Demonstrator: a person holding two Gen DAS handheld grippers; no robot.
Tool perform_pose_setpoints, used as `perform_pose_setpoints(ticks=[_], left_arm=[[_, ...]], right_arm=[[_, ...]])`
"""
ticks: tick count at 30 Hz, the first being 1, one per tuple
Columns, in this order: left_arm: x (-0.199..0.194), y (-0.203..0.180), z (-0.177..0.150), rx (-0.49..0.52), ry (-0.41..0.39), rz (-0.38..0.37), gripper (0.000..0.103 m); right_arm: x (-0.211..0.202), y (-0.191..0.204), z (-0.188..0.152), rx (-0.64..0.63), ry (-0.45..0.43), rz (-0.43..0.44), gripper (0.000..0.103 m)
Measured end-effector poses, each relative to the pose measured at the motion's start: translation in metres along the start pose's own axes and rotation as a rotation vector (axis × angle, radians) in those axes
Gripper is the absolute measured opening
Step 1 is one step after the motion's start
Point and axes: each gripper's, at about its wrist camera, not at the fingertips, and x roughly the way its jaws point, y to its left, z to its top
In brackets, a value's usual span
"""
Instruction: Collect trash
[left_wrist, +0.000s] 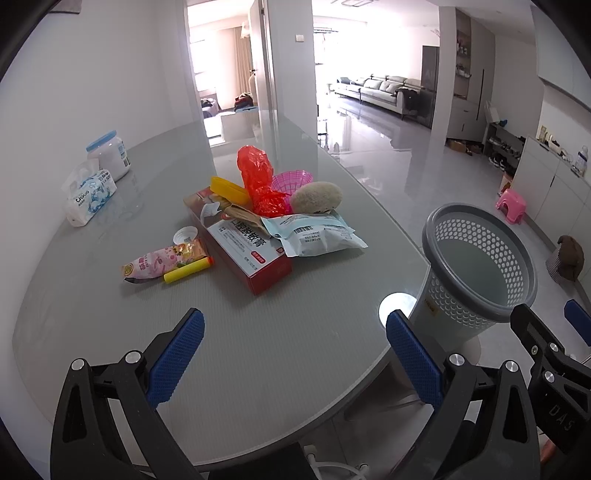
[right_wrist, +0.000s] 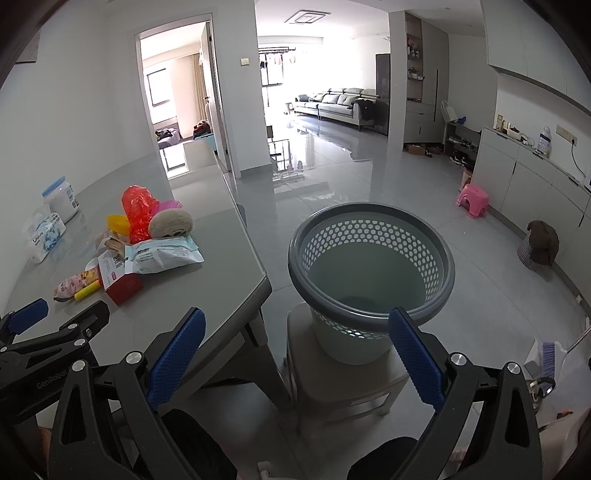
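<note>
The grey table (left_wrist: 258, 350) carries the trash heap at its middle, bare surface nearer. At 3 o'clock, off the table's edge, the perforated bin (right_wrist: 369, 266) stands upright on a stool (right_wrist: 343, 384), mouth up. The red box (left_wrist: 251, 254) runs 11 to 5 o'clock, a white pouch (left_wrist: 314, 236) across it, yellow tube (left_wrist: 188, 270) beside. Left gripper (left_wrist: 295, 354) and right gripper (right_wrist: 295, 354) hover, jaws apart, holding nothing.

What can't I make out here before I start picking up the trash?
- Bin bottom: shadowed in the right wrist view, contents unclear.
- Items under the red bag: buried in the pile, left wrist view.
- Box print: too small.
- Right hand-held gripper: cut off by the left wrist frame edge.
</note>
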Motion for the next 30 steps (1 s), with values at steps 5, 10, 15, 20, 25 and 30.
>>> perform_pose_setpoints(ticks=[5,10,15,20,25,30], left_arm=[[-0.0023,0.0012,-0.0016,-0.002,-0.002,-0.001,0.097],[-0.0028,0.0021,-0.0022,-0.002,-0.005,-0.002,0.097],[-0.0034,0.0028,-0.0025,-0.001,-0.004,-0.002,0.097],[-0.0040,0.0034,-0.0027,-0.002,-0.008,-0.001,0.097],[-0.0060,0.0036,-0.0026,0.000,-0.013,-0.001,0.097],[-0.0065,0.0036,-0.0025,-0.001,-0.014,0.000,0.097]], right_arm=[[-0.0028,0.0019,-0.0010,-0.003,-0.007,0.003,0.095],[-0.0036,0.0038,-0.0018,-0.007,-0.007,0.006,0.095],[-0.0057,0.0034,-0.0023,-0.007,-0.013,0.009,0.095],[-0.0063,0.0038,-0.0026,-0.007,-0.014,0.008,0.095],[-0.0060,0.0040,-0.0024,-0.007,-0.014,0.008,0.095],[-0.0064,0.0038,-0.0024,-0.006,-0.015,0.008,0.095]])
